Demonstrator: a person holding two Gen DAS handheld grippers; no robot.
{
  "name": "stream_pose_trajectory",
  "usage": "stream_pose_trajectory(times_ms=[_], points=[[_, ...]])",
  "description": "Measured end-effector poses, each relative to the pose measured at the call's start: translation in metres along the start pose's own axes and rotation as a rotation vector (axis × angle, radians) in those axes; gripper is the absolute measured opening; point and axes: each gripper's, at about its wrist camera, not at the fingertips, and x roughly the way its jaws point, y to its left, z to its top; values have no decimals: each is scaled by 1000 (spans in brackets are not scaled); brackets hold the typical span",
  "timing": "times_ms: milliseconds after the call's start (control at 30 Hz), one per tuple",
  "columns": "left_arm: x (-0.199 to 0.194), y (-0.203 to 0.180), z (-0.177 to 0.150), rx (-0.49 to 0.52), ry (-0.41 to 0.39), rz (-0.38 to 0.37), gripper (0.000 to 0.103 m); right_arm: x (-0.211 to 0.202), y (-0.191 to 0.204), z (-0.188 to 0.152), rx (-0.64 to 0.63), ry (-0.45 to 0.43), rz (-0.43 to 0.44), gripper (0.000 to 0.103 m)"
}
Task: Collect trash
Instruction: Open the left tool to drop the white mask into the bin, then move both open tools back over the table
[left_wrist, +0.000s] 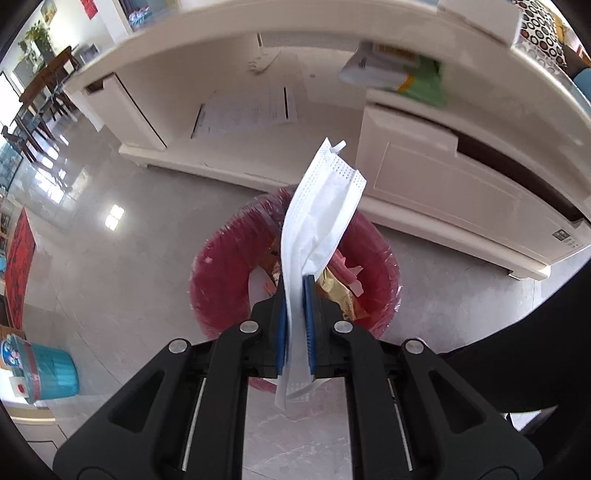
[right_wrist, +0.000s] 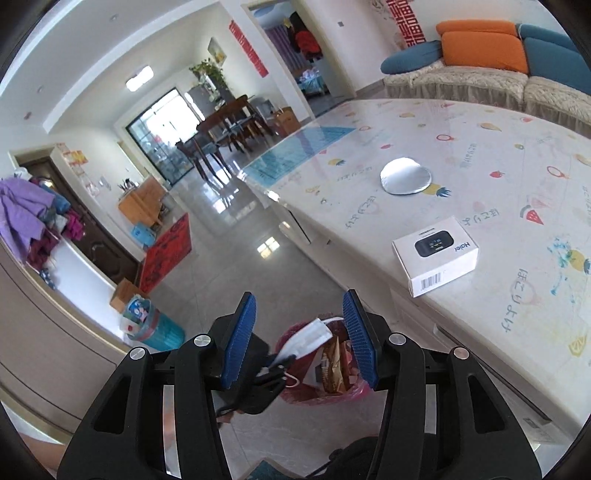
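My left gripper (left_wrist: 295, 291) is shut on a white face mask (left_wrist: 317, 214), which sticks up and hangs over a red-lined trash bin (left_wrist: 221, 280) on the floor. The bin holds wrappers, including a gold one (left_wrist: 340, 295). In the right wrist view, my right gripper (right_wrist: 299, 306) is open and empty, high above the same bin (right_wrist: 351, 395). The left gripper with the mask (right_wrist: 306, 339) shows below it. On the table lie a round silver foil lid (right_wrist: 406, 176) and a white Haier box (right_wrist: 436, 254).
A cream coffee table (left_wrist: 461, 192) with a drawer and a lower shelf stands just behind the bin. A teal bucket (left_wrist: 51, 373) stands on the floor to the left. A red mat (right_wrist: 166, 251), a dining set and a sofa (right_wrist: 480, 74) are farther off.
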Motion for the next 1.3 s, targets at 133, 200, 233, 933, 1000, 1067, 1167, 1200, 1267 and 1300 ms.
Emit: stream_pose_trajectory(times_ms=[133, 200, 233, 933, 1000, 1067, 1167, 1200, 1267, 1300], points=[[24, 4, -1, -35, 37, -20, 7, 0, -4, -6, 14, 6, 14, 51], [31, 4, -2, -46, 50, -33, 7, 3, -6, -9, 12, 12, 12, 51], [33, 4, -2, -43, 50, -26, 8, 4, -7, -9, 13, 15, 14, 51], [-12, 30, 8, -124, -69, 31, 54, 45, -1, -12, 26, 99, 47, 51], [-25, 37, 15, -131, -98, 42, 56, 50, -1, -9, 29, 104, 51, 51], [-36, 42, 21, -133, -118, 49, 57, 55, -2, -6, 37, 107, 59, 51], [-59, 50, 33, -126, -162, 61, 57, 62, -4, 0, 52, 114, 75, 51], [-63, 51, 35, -125, -171, 64, 58, 65, -4, 2, 54, 116, 81, 51], [-77, 55, 44, -124, -191, 58, 61, 68, -5, 6, 56, 118, 87, 51], [-84, 57, 49, -129, -204, 55, 64, 70, -5, 10, 54, 122, 96, 51]])
